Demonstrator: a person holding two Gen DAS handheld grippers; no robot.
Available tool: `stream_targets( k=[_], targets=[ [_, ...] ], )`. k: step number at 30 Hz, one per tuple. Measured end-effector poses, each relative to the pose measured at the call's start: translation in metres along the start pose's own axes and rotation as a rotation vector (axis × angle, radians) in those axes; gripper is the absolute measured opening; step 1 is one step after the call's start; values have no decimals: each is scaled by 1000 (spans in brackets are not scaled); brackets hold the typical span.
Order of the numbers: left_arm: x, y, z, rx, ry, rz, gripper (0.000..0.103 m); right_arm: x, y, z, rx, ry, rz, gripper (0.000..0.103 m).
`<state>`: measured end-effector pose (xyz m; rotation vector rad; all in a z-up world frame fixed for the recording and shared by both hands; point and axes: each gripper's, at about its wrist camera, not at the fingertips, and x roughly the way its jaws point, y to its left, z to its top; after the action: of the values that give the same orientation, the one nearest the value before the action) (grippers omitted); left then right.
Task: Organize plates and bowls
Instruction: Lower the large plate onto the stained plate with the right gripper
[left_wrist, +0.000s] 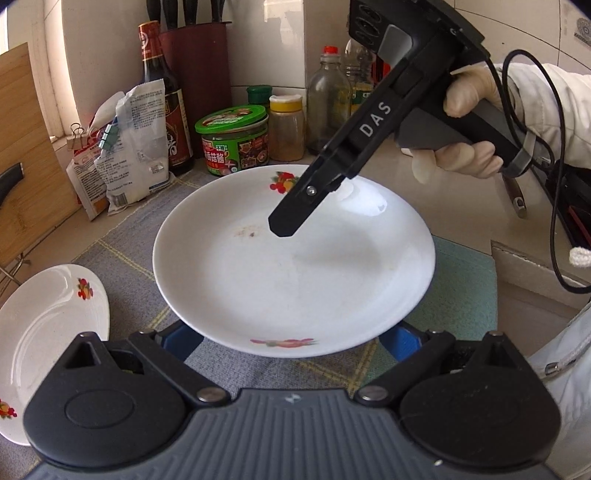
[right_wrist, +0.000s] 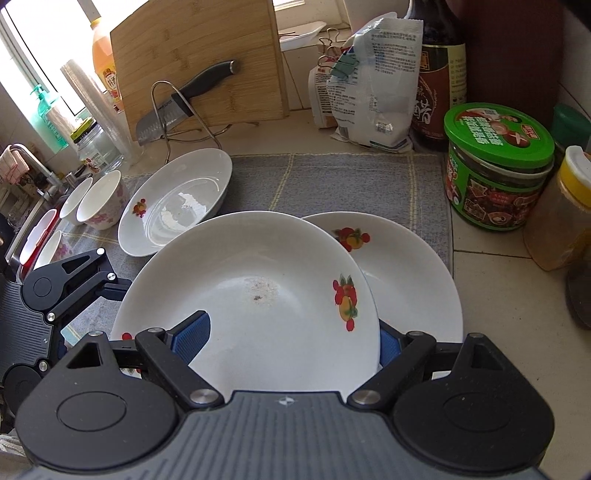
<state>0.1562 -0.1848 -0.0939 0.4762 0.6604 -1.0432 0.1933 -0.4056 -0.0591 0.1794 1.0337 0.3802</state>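
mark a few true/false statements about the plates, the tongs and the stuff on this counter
1. The right tongs straddle a white plate with fruit prints. True.
2. That plate is spotless. False: a small brownish smudge sits near its centre.
3. A knife rests on a wire stand in front of the wooden cutting board. True.
4. The green-lidded jar stands left of the plates in the right wrist view. False: it stands to their right, beside a yellow-capped jar.
5. Small bowls sit to the left near the sink. True.
6. The plates lie on bare countertop. False: they lie over a grey checked cloth.
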Motion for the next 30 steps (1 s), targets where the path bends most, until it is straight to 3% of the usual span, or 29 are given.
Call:
stream_targets(
  k=[30],
  targets=[
    [31, 11, 14, -16, 23, -14, 100, 6, -34, -2, 62, 16, -21, 93]
  ],
)
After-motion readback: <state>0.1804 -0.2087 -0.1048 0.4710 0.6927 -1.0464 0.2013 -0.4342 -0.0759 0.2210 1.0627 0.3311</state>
